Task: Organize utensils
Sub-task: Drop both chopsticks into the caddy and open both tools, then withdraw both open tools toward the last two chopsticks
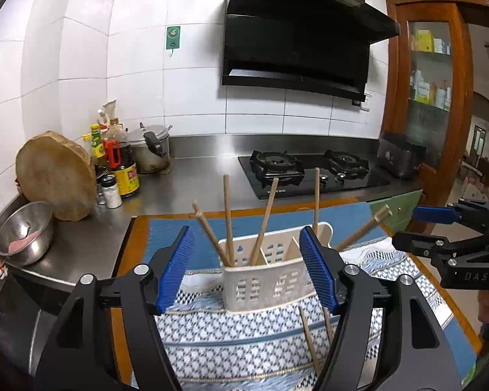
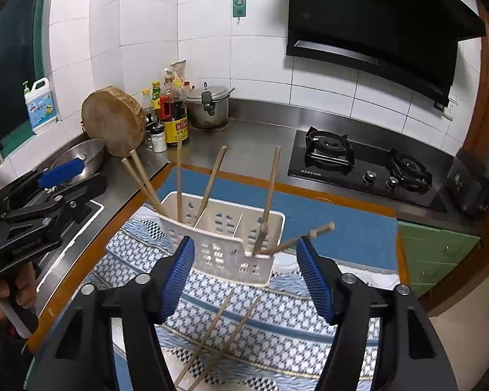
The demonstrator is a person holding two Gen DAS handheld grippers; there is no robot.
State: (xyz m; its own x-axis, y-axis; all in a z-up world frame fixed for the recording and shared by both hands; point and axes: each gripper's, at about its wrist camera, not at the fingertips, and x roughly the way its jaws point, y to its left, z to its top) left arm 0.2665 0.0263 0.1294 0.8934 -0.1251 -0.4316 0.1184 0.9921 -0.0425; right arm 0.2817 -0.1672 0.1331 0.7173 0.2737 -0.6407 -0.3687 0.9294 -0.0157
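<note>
Right wrist view: stove point(image 2: 362, 166) reads "BESTAIR"; both grippers' fingers point(image 2: 176, 280) apart, empty.

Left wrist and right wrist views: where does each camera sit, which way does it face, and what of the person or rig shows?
Left wrist: sits behind the open left gripper, facing the white utensil caddy and the stove; the right gripper shows at the right edge.
Right wrist: sits behind the open right gripper, facing the caddy from its right end; the left gripper and a hand show at left.
Shared: caddy, chopsticks lying on the patterned cloth, stove, chopping block.
</note>
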